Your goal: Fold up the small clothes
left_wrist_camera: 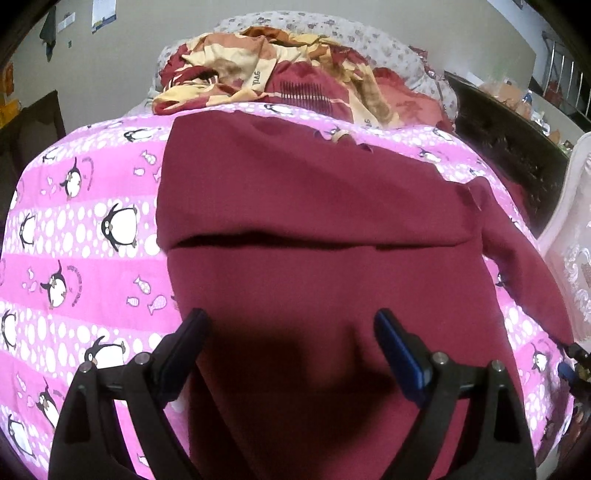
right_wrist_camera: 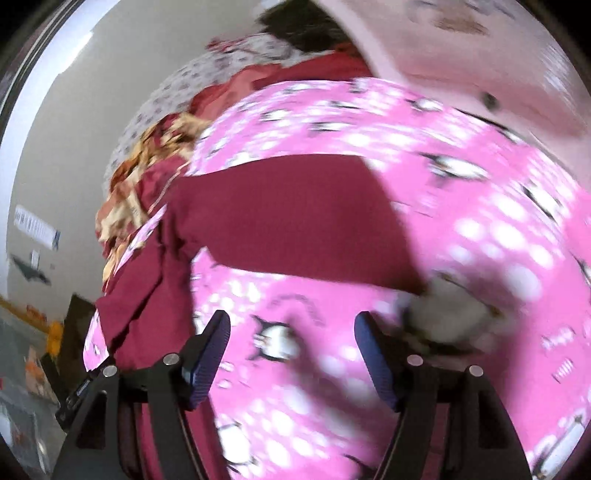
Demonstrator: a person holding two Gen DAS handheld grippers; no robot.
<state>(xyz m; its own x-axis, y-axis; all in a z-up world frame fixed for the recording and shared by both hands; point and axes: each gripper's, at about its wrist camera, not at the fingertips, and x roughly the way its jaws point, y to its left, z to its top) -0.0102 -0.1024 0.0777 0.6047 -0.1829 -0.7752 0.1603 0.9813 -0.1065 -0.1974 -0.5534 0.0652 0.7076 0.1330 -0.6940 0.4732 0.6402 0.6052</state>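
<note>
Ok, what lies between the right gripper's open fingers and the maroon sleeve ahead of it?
Only bare pink penguin sheet, seen in the right wrist view. The right gripper hangs open over it, short of the maroon garment's sleeve.

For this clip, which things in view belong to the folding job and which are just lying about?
Job:
- maroon garment, spread out on the bedsheet
- left claw, open above it
- right claw, open over the sheet

Lying about:
- penguin bedsheet
- red-and-cream crumpled blanket
- floral pillow
</note>
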